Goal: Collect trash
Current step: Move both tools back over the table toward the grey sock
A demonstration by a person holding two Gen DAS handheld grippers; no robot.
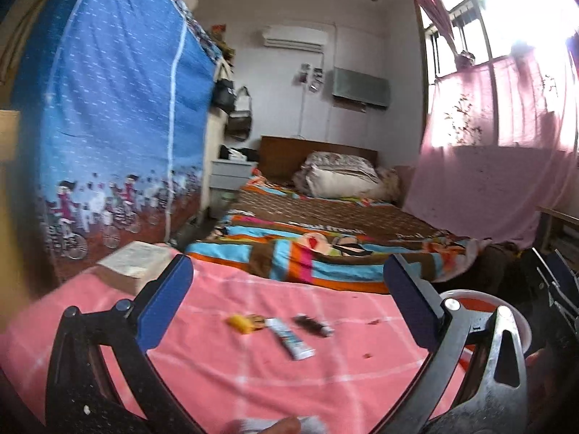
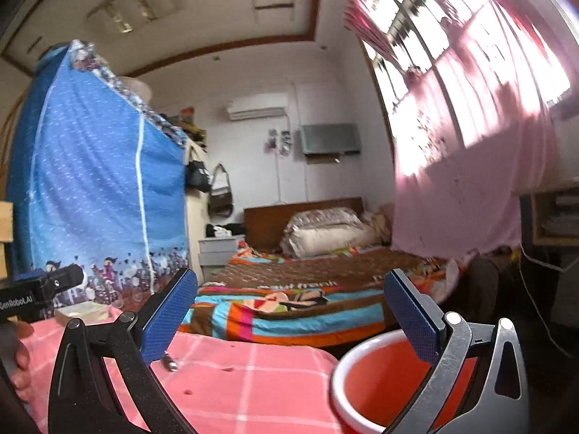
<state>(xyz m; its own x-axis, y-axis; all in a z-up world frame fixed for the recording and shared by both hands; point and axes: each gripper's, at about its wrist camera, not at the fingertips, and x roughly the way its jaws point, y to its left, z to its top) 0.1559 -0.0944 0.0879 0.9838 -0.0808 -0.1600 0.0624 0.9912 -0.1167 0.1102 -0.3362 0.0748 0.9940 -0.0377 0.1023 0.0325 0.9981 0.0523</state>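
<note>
Three bits of trash lie on the pink checked cloth (image 1: 253, 379): a yellow wrapper (image 1: 243, 323), a white tube (image 1: 289, 338) and a dark wrapper (image 1: 313, 324). My left gripper (image 1: 287, 305) hangs open above and just short of them, nothing between its blue pads. A red bin with a white rim (image 2: 380, 379) stands at the cloth's right edge, partly behind the right finger in both views; its rim (image 1: 470, 294) shows in the left wrist view. My right gripper (image 2: 289, 316) is open and empty above the bin's near side. The end of one piece (image 2: 170, 363) peeks out under its left finger.
A thick book (image 1: 135, 266) lies at the cloth's far left corner. Beyond are a bed with a striped blanket (image 1: 307, 249), a blue fabric wardrobe (image 1: 115, 126) on the left and pink curtains (image 1: 499, 166) on the right. A hand (image 2: 16, 358) holds the other gripper at the left.
</note>
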